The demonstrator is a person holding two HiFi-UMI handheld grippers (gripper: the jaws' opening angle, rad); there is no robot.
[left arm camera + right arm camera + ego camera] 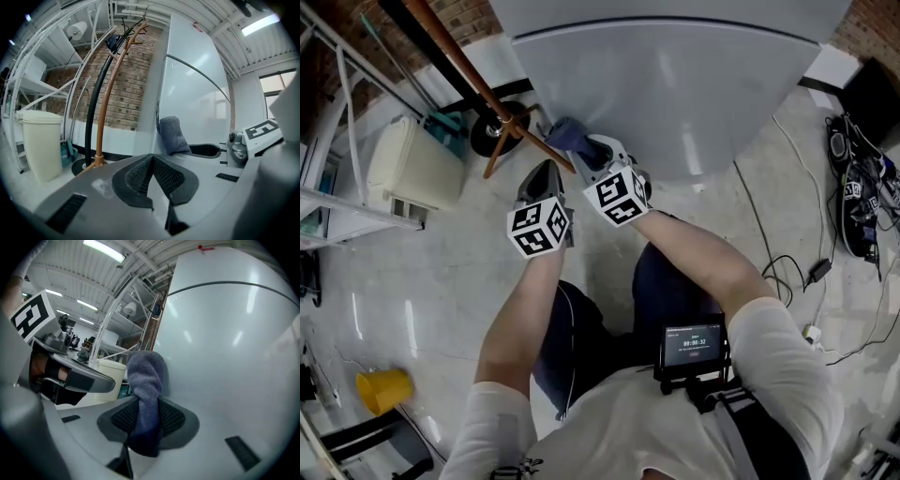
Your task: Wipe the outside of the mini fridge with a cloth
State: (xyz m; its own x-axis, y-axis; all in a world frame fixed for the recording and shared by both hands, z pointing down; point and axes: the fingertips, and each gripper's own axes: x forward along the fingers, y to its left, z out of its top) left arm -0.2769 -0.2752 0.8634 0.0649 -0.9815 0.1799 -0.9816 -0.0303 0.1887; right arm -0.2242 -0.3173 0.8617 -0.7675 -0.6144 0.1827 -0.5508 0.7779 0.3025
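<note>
Right gripper (147,420) is pinching the cloth (145,380) against the mini fridge (225,343); left gripper (152,176) is idling, jaws together. Friction could tug it free.

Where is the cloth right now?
The blue-grey cloth is clamped in the right gripper. Its free end is up against the mini fridge, near the fridge's left edge in the head view, beside the wooden coat stand.

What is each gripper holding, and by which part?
Right gripper: shut on the cloth near its lower end, the rest sticking out toward the mini fridge. Left gripper: shut, empty.
</note>
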